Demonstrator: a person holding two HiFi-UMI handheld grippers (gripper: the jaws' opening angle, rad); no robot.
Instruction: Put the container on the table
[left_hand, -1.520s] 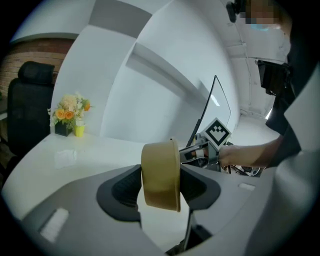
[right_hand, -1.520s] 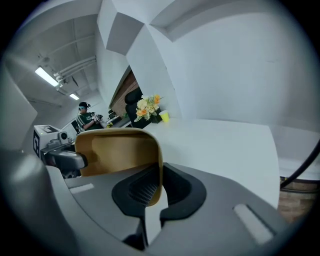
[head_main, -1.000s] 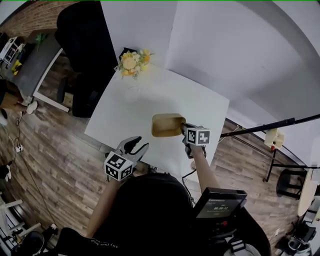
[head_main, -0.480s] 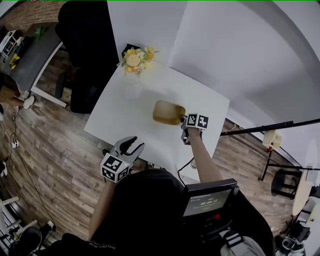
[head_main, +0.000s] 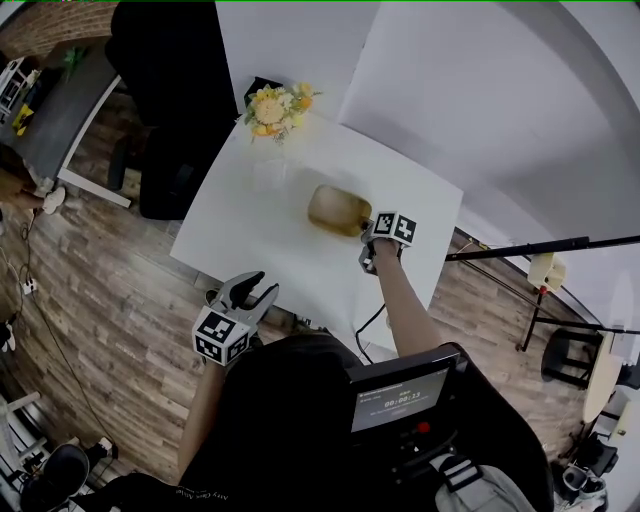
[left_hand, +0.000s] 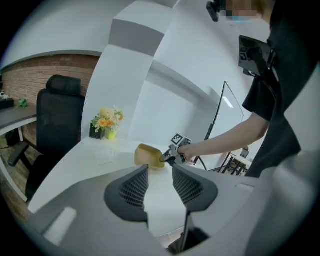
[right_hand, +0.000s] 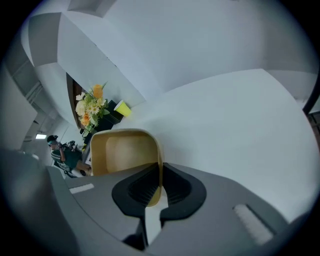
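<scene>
Right gripper: clamped on the near wall of the container, one pad inside the rim and one outside, an edge-on pinch on thin material.
Container's place: over the right half of the white table, tipped with the mouth toward the gripper, low over the top; contact with the surface not to be told.
Left gripper: off the near-left table edge, well apart from the container; jaws apart with nothing between them, just now closing a little; no part in this step, by the look of it.
Step in hand: most likely the set-down itself, bringing the base onto the table top.
Doing it well: roll the wrist until the base lies level with the table, then lower straight down; avoid landing on a corner or edge.
Grip: hold the pinch firm until the base bears fully on the surface.
Release: open only once settled, then draw back along the wall and upward, clear of the rim.
Risk: one-sided hold on a light, thin wall, so probably prone to swinging or flexing; a snagged rim on withdrawal likely to drag or tip it.
Clearance: flowers at the far corner, well apart from the landing spot.
</scene>
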